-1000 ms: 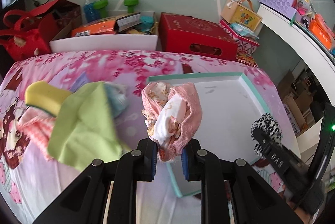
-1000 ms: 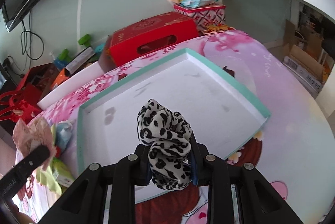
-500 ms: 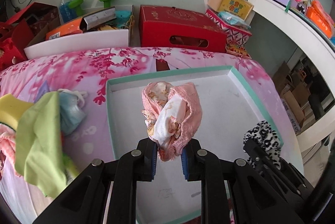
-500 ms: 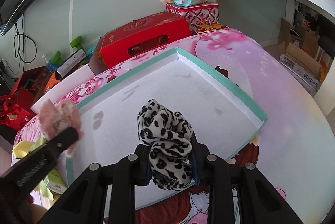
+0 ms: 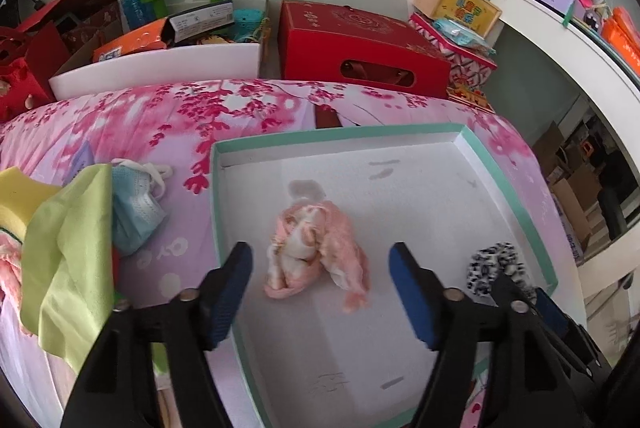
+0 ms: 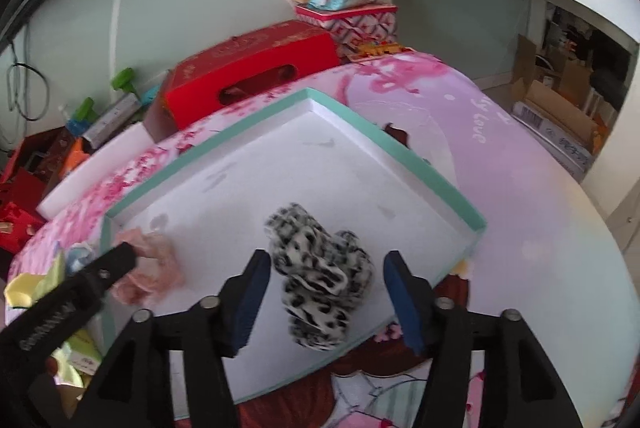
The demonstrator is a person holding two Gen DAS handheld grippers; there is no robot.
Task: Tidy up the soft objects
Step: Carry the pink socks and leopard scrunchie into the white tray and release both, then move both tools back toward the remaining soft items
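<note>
Left wrist: left gripper (image 5: 320, 280) jaws opening wide, crumpled pink lace cloth (image 5: 316, 252) lies loose in the white teal-rimmed shallow box (image 5: 508, 183). Right wrist: right gripper (image 6: 326, 294) jaws opening, leopard-print fabric scrunchie (image 6: 320, 276) untouched between them on the box floor. Release step; next likely fetch the lime-green cloth (image 5: 68, 252) outside.

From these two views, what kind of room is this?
Probably a bedroom at home, used for storage too. The tray sits on a pink floral bedspread, gift boxes such as the red box stack against the wall, and a white shelf holds clutter.
</note>
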